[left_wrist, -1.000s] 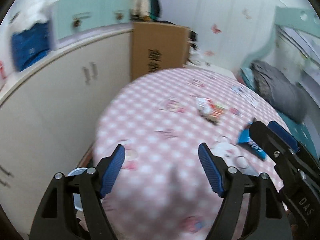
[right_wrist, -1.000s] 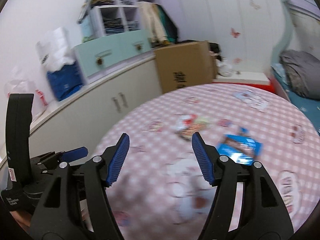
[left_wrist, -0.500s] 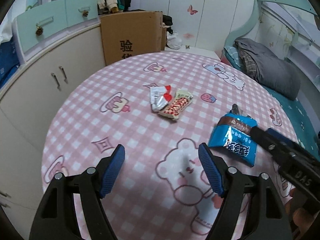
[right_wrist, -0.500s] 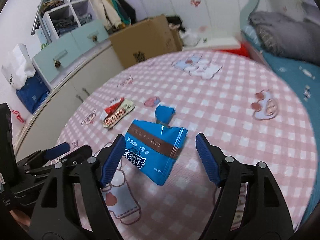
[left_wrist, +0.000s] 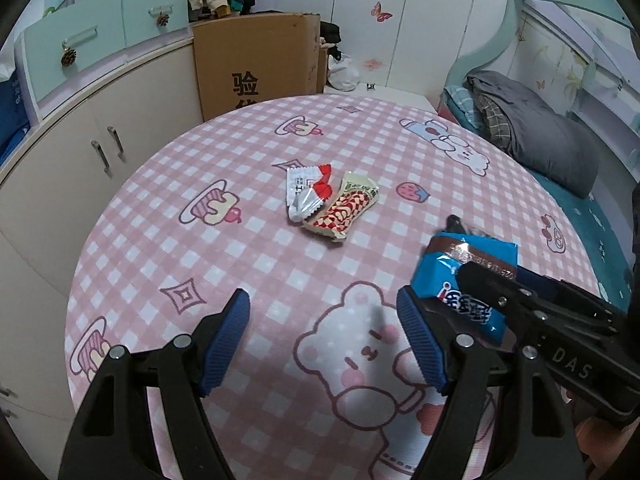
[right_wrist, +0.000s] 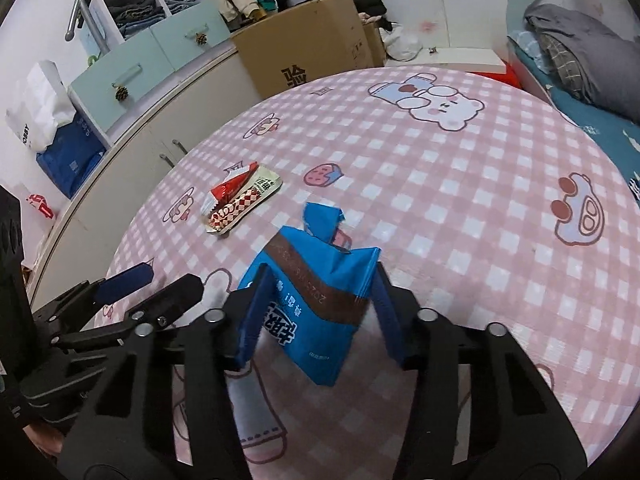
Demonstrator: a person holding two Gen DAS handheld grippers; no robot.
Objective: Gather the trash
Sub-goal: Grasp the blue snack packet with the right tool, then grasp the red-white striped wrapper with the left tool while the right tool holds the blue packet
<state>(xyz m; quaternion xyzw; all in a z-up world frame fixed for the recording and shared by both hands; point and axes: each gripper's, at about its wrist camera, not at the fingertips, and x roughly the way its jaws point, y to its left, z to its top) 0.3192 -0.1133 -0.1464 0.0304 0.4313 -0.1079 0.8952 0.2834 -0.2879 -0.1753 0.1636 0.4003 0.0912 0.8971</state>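
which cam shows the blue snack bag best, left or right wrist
The right wrist view: the blue snack bag sits centered between the right claw pads, which have just been closing on it, torn top and brown band fully visible. In the left wrist view the bag lies off to the right, partly covered by the right claw.

The blue packet (left_wrist: pixel 460 280) is half hidden behind the right gripper (left_wrist: pixel 480 276) (at four o'clock); its print is unreadable.
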